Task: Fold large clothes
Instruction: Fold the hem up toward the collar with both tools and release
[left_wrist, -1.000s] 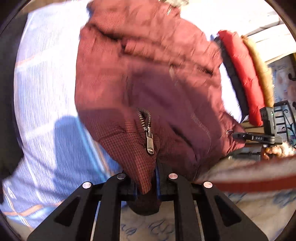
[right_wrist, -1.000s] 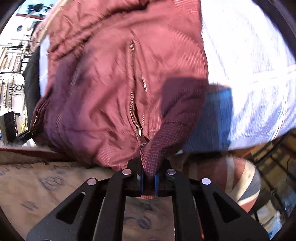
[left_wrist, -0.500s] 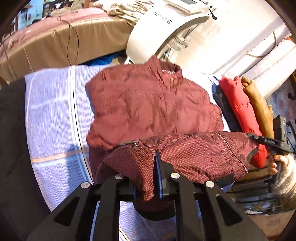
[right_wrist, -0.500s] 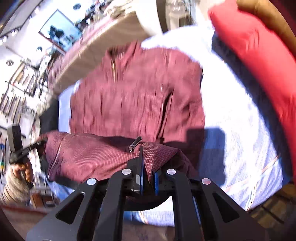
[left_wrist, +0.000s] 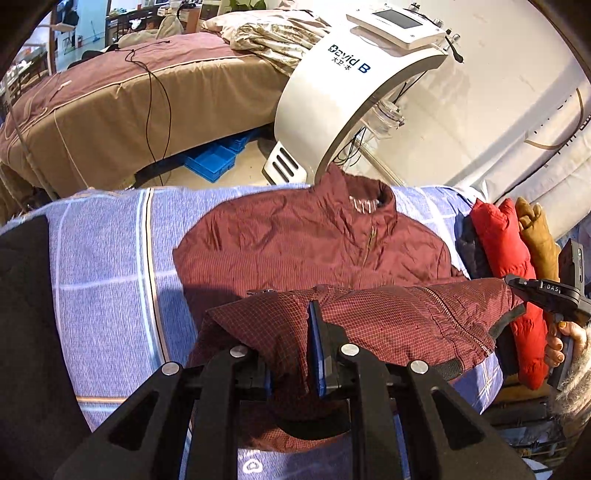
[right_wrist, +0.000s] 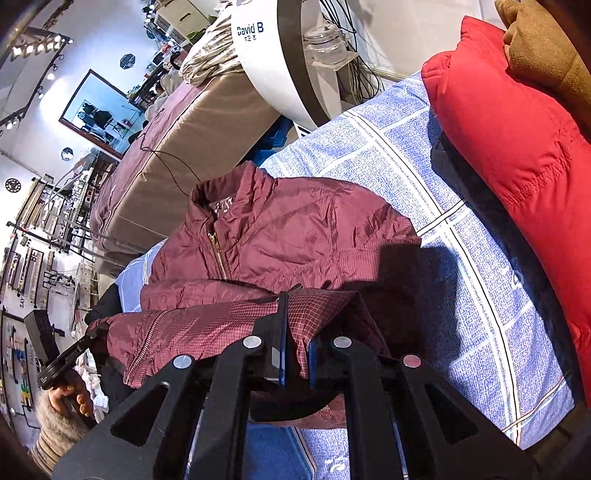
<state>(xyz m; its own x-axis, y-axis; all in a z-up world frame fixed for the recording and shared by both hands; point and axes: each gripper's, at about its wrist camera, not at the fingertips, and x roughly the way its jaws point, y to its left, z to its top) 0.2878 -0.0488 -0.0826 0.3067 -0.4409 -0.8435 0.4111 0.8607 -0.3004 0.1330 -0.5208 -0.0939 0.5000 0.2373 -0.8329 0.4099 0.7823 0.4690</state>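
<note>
Maroon jacket (left_wrist: 306, 240) lies front-up on a blue checked sheet (left_wrist: 103, 266) in the middle of the left wrist view, collar toward the top of the frame, zip closed up to the collar. Its lower hem (left_wrist: 388, 317) is raised off the sheet and stretched as a band across the lower middle of the frame, over the jacket body.

Left tool (left_wrist: 295, 354), bottom centre of the left wrist view: clamped on the hem, with cloth bunched between the blue pads and hanging below them.

Right tool (right_wrist: 295, 354), bottom centre of the right wrist view: likewise clamped on the hem, the pads nearly together with a thin fold of checked cloth between them. The same tool shows at the right edge of the left wrist view, gripping the far end of the hem (the hand (left_wrist: 565, 339) holding it is visible just below).

Left hand (right_wrist: 70, 395) appears at the lower left of the right wrist view, at the other end of the hem.

Red padded garment (right_wrist: 517, 147) and a tan one (right_wrist: 543, 44) lie at the upper right of the right wrist view, along the sheet's edge and apart from the jacket.

White machine (left_wrist: 343, 92), marked "David B", stands beyond the collar. A brown-covered bed (left_wrist: 110, 96) occupies the upper left of the left wrist view.
</note>
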